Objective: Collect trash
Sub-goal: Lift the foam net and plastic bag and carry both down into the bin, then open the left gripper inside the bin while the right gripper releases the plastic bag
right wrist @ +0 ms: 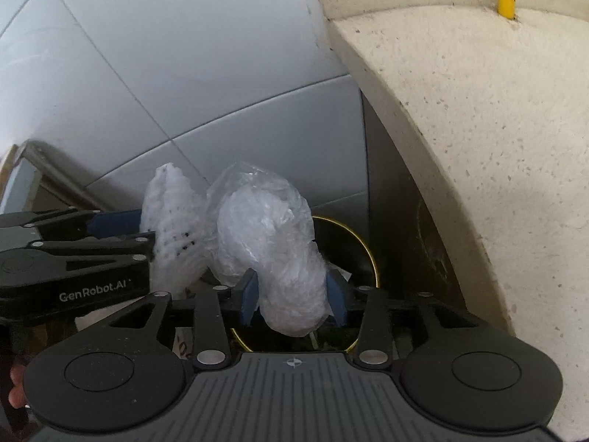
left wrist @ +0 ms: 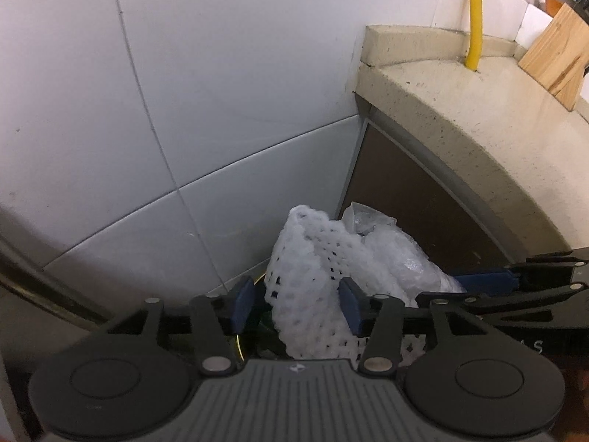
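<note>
Left gripper: nearest in the left wrist view, pointing steeply down; its 2 blue pads stand apart, either side of the foam net, the left pad clear of it, the right pad at its edge with no visible squeeze.
Right gripper: nearest in the right wrist view, also pointing down; its 2 blue pads sit on the 2 sides of the plastic bag bundle; whether they press it or only flank it cannot be told.
Foam net: white mesh fruit sleeve, standing up between the left gripper's fingers, just left of the bundle and touching it.
Plastic bag bundle: crumpled clear film, its lower end between the right gripper's fingers, over the bin's mouth.
Trash bin: dark round opening with a gold rim, directly below both pieces, on the floor in the corner.
Cabinet front: brown panel just right of the bin.
Tiled wall: grey-white tiles behind and left of the bin.
Countertop: speckled beige stone, above right.
Yellow hose: farther back, rising from the countertop.
Wooden block: far right on the countertop.
</note>
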The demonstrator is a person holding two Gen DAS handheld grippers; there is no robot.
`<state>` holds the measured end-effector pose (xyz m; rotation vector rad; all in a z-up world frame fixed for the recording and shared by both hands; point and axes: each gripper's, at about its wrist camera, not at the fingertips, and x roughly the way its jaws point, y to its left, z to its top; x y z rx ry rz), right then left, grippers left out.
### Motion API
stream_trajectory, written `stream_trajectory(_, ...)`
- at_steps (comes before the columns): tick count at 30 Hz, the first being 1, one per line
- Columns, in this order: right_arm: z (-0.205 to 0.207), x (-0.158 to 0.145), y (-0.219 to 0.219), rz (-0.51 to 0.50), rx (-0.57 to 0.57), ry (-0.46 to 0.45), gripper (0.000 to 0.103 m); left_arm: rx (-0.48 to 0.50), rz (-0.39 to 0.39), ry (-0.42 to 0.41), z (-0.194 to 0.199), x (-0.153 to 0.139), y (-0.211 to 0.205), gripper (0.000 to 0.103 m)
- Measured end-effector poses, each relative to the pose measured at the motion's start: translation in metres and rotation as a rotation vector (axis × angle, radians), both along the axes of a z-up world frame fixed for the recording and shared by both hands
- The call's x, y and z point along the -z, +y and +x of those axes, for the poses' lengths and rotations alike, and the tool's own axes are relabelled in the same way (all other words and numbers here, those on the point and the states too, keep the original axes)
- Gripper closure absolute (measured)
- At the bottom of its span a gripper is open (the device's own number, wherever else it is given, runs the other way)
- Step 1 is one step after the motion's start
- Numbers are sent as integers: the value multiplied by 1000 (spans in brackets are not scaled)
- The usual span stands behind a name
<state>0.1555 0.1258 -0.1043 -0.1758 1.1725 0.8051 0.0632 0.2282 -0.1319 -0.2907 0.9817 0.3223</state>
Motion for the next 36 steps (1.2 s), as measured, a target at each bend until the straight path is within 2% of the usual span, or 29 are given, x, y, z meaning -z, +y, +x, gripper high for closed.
stream_trajectory(5,5,11,6,-3,21,19,51,-11,-41,43,7,10,5,55)
stream_trajectory(7,7,16,5,-5,25,25,46,-19,-47,62,10,15,6,53)
stream_trajectory(13,10,30,7,-19,55,36,45,-36,-76,122,21,30,10,53)
stream_trajectory(19,15,42,10,-20,89,71,45,-93,-208,166,25,45,25,53)
stream_trajectory(22,18,46,9,-24,105,76,44,-136,-305,201,26,56,34,53)
stream_trajectory(28,24,54,8,-19,123,99,40,-219,-435,180,20,63,50,49)
stream_trajectory(31,24,56,9,-25,116,105,40,-206,-409,174,22,59,46,49)
stream_trajectory(36,23,51,9,-21,112,95,39,-155,-290,132,24,43,36,48)
